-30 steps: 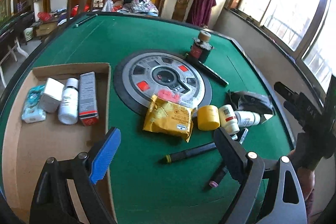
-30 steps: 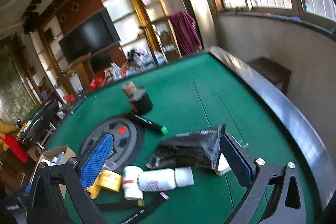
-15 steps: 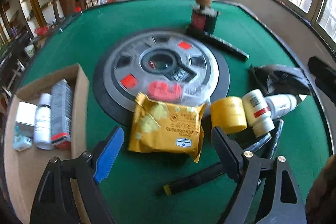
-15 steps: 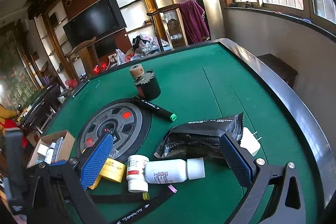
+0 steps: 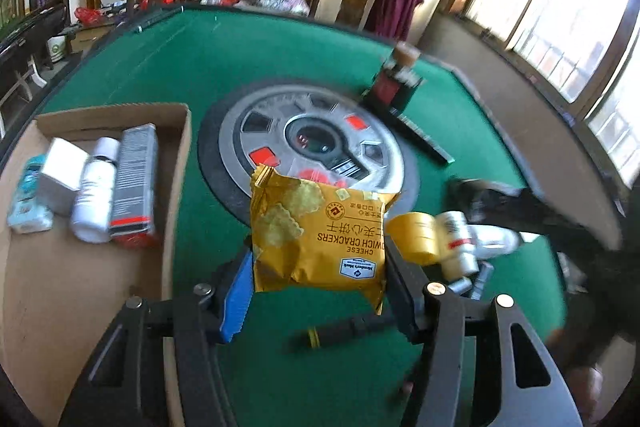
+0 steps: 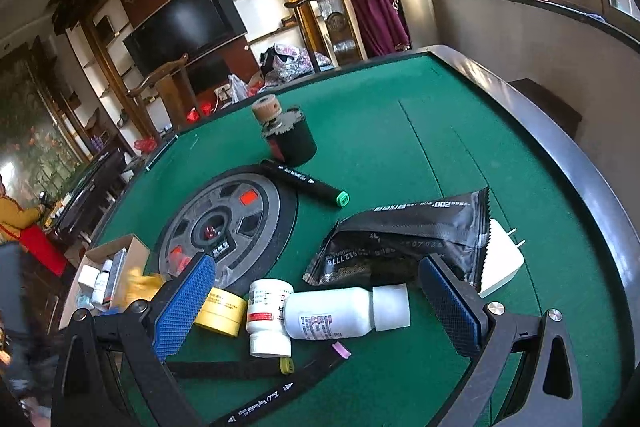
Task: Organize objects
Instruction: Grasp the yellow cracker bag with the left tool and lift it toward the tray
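Yellow foil cracker packet [image 5: 320,239], printed "CHEESE SANDWICH CRACKERS" with a blue-bordered "Member's Mark" badge, sits pinched between the blue pads of the left gripper [image 5: 320,291], raised clear of the green felt table [image 5: 192,67]. The jaws have just been closing; one second earlier they stood spread and the packet lay flat on the felt. The left wrist view alone shows the open brown cardboard box [image 5: 80,307] clearly, with a white bottle [image 5: 94,203] and a grey carton [image 5: 134,183] lying inside. In the right wrist view, the right gripper [image 6: 316,307] stands spread, gripping nothing, with a white plastic bottle [image 6: 340,311] lying between its pads. Only this view shows a black foil pouch [image 6: 408,239] marked "200" and a white plug adapter [image 6: 502,263] touching it.
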{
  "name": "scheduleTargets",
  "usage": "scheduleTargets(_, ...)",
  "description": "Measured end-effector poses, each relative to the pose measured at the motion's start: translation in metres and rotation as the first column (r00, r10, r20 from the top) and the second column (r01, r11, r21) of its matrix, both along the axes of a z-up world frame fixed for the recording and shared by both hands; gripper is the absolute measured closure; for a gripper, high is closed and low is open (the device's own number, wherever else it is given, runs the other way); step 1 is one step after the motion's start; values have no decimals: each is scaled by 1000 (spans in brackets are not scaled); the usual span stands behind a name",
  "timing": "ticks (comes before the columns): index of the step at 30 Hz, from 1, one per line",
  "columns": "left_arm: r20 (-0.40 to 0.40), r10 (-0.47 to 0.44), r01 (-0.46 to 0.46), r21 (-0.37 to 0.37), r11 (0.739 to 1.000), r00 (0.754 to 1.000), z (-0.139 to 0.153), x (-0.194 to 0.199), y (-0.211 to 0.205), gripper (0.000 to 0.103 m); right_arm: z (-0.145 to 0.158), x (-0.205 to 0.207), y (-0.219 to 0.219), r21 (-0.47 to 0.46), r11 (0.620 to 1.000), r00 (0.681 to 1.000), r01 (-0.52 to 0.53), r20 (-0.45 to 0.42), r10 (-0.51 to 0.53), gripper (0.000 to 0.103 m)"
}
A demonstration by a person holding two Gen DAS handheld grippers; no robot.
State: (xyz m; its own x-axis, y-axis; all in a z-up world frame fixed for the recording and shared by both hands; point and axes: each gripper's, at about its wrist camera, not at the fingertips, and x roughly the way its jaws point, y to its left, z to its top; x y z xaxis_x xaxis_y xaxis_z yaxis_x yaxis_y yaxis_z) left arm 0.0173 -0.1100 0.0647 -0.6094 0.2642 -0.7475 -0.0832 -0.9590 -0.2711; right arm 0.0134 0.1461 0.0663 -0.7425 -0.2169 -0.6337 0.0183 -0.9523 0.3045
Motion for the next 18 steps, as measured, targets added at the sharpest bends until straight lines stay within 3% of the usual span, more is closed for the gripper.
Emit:
scheduleTargets(4, -81, 12, -12, 2, 1000, 997, 27, 39, -25, 45, -4, 1, -10, 46, 999, 1000, -23, 10, 23, 0)
scheduleTargets(8, -172, 95, -95, 9, 995, 980, 46, 78, -67, 45, -2, 8, -32, 89, 990, 994, -110, -9, 111, 0)
scheduleTargets(11, -220, 142, -144, 9, 990, 965, 51, 99, -93, 45, 1, 19, -52, 40, 980, 981, -196, -3, 196, 1)
scheduleTargets(13, -228, 160, -160, 20, 987, 960, 52, 108, -109, 45, 0, 25, -72, 42, 965, 966, -257, 12, 257, 4)
scheduleTargets(15, -227, 170, -166, 36, 986, 959, 50, 114, -119, 45, -6, 19, -89, 109, 964, 970, -241, 60, 236, 15)
scheduleTargets(16, -227, 175, -169, 44, 985, 958, 48, 118, -127, 44, -10, 15, -92, 108, 964, 969, -242, 84, 233, 23)
scheduleTargets(18, -224, 190, -182, 55, 982, 956, 43, 123, -139, 44, -17, 5, -99, 88, 966, 965, -241, 130, 229, 26)
